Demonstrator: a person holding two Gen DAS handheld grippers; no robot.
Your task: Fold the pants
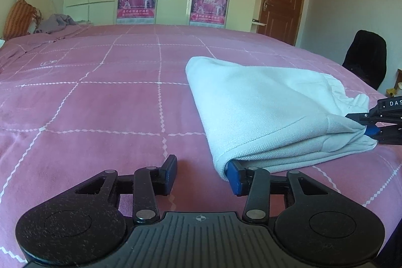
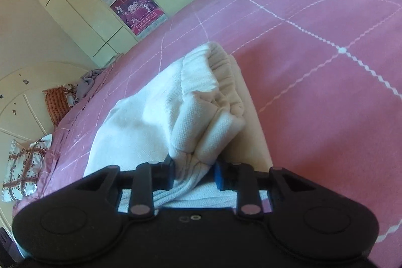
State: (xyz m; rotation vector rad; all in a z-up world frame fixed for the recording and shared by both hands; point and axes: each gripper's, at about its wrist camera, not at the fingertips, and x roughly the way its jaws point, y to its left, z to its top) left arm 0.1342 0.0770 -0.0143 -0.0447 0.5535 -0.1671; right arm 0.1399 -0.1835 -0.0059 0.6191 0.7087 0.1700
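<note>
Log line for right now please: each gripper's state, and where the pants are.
left gripper: open, one finger at fold corner | right gripper: shut on pants | pants: folded, on pink bedspread

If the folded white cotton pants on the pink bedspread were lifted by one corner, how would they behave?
The folded white cotton pants would probably sag and unfold: the layers lie loose, and the cloth bunches where the right tool pinches it. The coarse weave likely resists slipping. They look light, with no rolling risk.
</note>
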